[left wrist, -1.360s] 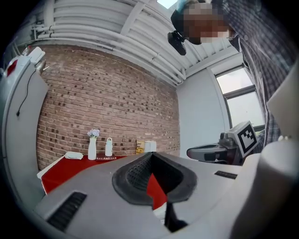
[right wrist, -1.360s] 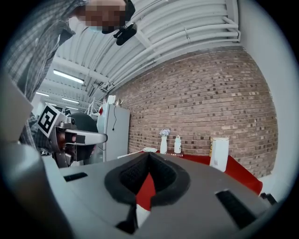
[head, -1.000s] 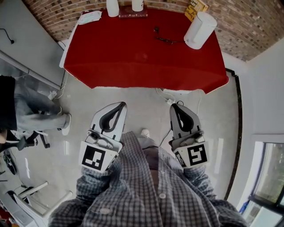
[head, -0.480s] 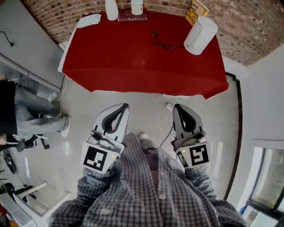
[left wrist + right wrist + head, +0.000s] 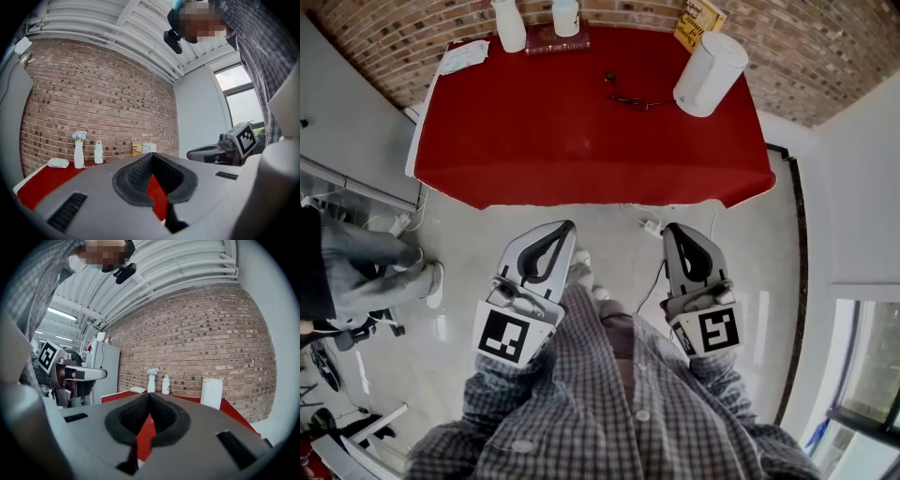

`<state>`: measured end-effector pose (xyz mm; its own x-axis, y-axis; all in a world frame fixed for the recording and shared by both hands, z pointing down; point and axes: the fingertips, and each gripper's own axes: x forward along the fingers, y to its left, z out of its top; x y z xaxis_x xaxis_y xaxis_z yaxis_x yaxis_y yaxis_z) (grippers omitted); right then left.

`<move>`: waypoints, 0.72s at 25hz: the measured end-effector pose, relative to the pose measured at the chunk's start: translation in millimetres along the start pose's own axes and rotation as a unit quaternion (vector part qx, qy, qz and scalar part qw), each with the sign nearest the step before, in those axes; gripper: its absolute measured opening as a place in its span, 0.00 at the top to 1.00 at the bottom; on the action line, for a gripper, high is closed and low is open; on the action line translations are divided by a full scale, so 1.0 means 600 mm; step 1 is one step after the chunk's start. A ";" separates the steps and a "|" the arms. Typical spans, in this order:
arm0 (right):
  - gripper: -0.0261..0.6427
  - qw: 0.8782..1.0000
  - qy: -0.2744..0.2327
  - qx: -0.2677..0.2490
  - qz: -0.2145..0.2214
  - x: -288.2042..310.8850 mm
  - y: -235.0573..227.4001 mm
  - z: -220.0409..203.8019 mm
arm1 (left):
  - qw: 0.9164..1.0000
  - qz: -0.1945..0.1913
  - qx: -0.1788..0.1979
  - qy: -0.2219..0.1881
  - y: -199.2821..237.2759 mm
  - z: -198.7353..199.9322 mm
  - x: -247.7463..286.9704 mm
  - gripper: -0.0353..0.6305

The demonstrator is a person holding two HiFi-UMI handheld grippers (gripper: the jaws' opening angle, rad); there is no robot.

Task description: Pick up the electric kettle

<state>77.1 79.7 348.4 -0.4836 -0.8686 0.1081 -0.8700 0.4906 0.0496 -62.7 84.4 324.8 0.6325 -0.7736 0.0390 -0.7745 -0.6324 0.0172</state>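
**Both grippers shut and empty, short of the red table [image 5: 581,131]**
The white electric kettle [image 5: 711,73] stands upright at the table's far right corner. The left gripper [image 5: 563,228] and right gripper [image 5: 669,229] are held over the floor off the table's near edge, jaw tips together, with nothing between them.

The electric kettle [image 5: 710,61] stands on the red table [image 5: 581,131].

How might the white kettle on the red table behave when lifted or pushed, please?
The electric kettle is tall and narrow, so a high push would probably tip it. Its smooth white wall may slip in a grip. Contents are hidden, so weight is uncertain.
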 end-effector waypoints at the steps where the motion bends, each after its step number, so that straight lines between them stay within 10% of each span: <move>1: 0.95 1.000 -0.005 0.000 -0.004 0.009 -0.004 0.003 | 1.000 -0.004 -0.001 0.000 0.007 -0.001 0.008 0.94; 18: 0.95 0.998 -0.004 -0.017 -0.064 0.185 -0.067 0.033 | 0.998 -0.058 -0.001 -0.010 0.159 0.018 0.154 0.95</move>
<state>56.5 -37.7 338.6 -0.3694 -0.9248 0.0915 -0.9211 0.3773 0.0955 -78.0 -47.9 319.2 0.7178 -0.6960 0.0164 -0.6962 -0.7175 0.0226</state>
